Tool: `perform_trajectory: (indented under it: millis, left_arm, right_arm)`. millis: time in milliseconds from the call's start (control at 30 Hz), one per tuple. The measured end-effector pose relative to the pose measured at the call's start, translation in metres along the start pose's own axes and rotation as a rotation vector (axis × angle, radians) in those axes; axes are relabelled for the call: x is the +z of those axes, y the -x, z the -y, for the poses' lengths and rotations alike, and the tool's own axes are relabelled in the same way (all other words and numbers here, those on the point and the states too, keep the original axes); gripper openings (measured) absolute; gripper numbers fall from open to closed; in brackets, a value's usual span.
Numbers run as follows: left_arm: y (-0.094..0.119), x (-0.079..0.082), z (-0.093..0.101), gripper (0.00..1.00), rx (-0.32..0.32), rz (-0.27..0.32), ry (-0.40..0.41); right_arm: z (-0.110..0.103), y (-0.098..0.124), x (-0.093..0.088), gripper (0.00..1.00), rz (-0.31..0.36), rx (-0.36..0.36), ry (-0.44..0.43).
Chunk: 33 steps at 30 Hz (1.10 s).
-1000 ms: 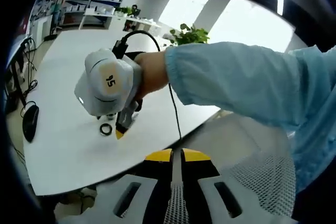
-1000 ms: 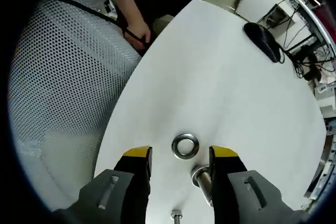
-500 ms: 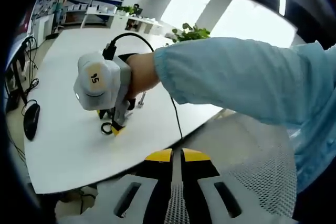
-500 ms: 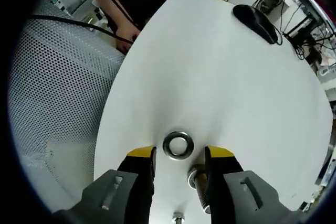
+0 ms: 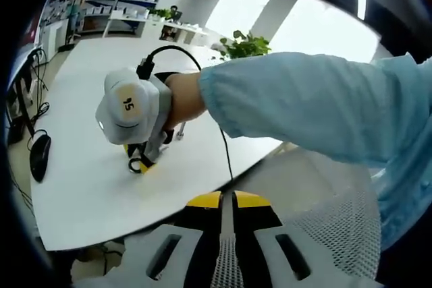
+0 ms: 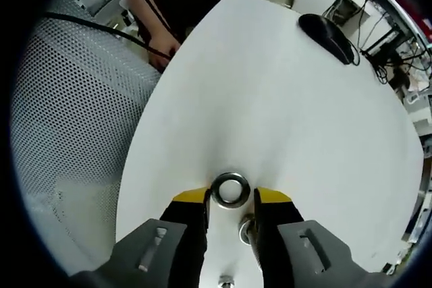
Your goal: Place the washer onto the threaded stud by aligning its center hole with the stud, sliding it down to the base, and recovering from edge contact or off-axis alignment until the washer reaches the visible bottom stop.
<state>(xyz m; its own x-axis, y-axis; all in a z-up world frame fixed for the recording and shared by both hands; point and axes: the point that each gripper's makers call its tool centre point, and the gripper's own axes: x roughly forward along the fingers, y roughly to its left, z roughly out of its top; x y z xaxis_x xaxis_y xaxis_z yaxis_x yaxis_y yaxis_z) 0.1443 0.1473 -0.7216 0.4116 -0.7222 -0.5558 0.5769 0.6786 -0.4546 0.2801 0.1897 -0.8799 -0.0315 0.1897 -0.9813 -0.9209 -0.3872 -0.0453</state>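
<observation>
We are at the pick-up step: the washer (image 6: 231,189) lies flat on the white table (image 6: 283,99), and the right gripper (image 6: 231,197) sits low over it with its yellow-tipped jaws narrowed to either side of the ring, close against its rim. Whether they already press on it we cannot tell. Just behind the washer, between the jaws and nearer the camera, a short threaded stud (image 6: 247,228) stands up from the table, and a smaller bolt head (image 6: 223,280) shows further back again.

In the left gripper view, the right gripper (image 5: 138,165) appears ahead and to the left, tipped down onto the table with a sleeved arm (image 5: 304,109) reaching in from the right. The left gripper (image 5: 227,202) itself hangs off the table edge, over a mesh chair (image 5: 324,234), its jaws nearly together with nothing between them.

Next, we judge, the jaws must close on the rim, lift the ring level, draw it back over the stud and centre the hole before lowering.

The table is plain, smooth and white. A computer mouse (image 6: 325,28) lies far ahead and right of the right gripper, cables (image 6: 385,52) trailing beyond it. Shelves (image 5: 101,5) and a potted plant (image 5: 244,45) stand past the table.
</observation>
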Motion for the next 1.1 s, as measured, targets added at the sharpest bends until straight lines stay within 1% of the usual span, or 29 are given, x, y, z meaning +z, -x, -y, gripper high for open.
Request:
perform_trajectory:
  millis: [33, 67, 133, 267, 400, 533, 600, 700, 733, 767, 800, 867, 900, 933, 1100]
  left_arm:
    - [0.0001, 0.0002, -0.0001, 0.03, 0.001, 0.002, 0.001]
    - [0.0002, 0.0006, -0.0001, 0.03, 0.001, 0.004, 0.001]
    - [0.0003, 0.0009, -0.0001, 0.03, 0.001, 0.006, 0.0]
    - [0.0005, 0.0019, -0.0001, 0.03, 0.002, 0.013, -0.001]
    - [0.0006, 0.0025, -0.0005, 0.03, 0.004, 0.016, 0.0]
    - [0.0006, 0.0023, -0.0009, 0.03, 0.006, 0.014, 0.0]
    - [0.0006, 0.0024, -0.0012, 0.03, 0.008, 0.015, 0.003]
    - [0.0006, 0.0021, -0.0017, 0.03, 0.012, 0.014, 0.007]
    - [0.0006, 0.002, -0.0018, 0.03, 0.013, 0.014, 0.008]
    - [0.0005, 0.0019, -0.002, 0.03, 0.013, 0.013, 0.008]
    - [0.0004, 0.0019, -0.0021, 0.03, 0.014, 0.012, 0.009]
    - [0.0003, 0.0018, -0.002, 0.03, 0.015, 0.01, 0.006]
    - [0.0002, 0.0016, -0.0019, 0.03, 0.014, 0.009, 0.006]
    - [0.0001, 0.0014, -0.0018, 0.03, 0.014, 0.008, 0.005]
    - [0.0004, 0.0014, -0.0025, 0.03, 0.018, 0.01, 0.009]
  right_arm:
    - [-0.0005, 0.0006, 0.0, 0.28, 0.004, 0.008, -0.011]
    - [-0.0021, 0.0015, 0.0015, 0.28, 0.027, 0.022, -0.036]
    - [-0.002, 0.003, 0.0027, 0.28, 0.047, 0.033, -0.069]
    - [-0.0007, 0.0058, 0.002, 0.28, 0.057, 0.032, -0.087]
    - [-0.0024, 0.0032, 0.0022, 0.28, 0.034, 0.032, -0.076]
    - [-0.0045, 0.0012, 0.008, 0.28, 0.026, 0.033, -0.068]
    - [-0.0027, -0.0003, 0.0062, 0.28, -0.005, 0.022, -0.032]
    - [-0.0027, -0.0019, 0.0059, 0.28, -0.035, 0.017, -0.012]
    - [-0.0027, -0.0025, 0.0044, 0.28, -0.055, 0.013, 0.006]
    - [-0.0036, -0.0016, 0.0037, 0.28, -0.065, 0.02, 0.024]
    - [-0.0037, -0.002, 0.0068, 0.28, -0.051, 0.02, 0.011]
    - [-0.0043, -0.0018, 0.0068, 0.27, -0.062, 0.02, 0.009]
    - [-0.0083, -0.002, 0.0063, 0.25, -0.067, 0.044, 0.013]
    - [-0.0059, -0.002, 0.0067, 0.25, -0.065, 0.027, 0.008]
    - [-0.0041, -0.0025, 0.0051, 0.24, -0.059, 0.022, -0.019]
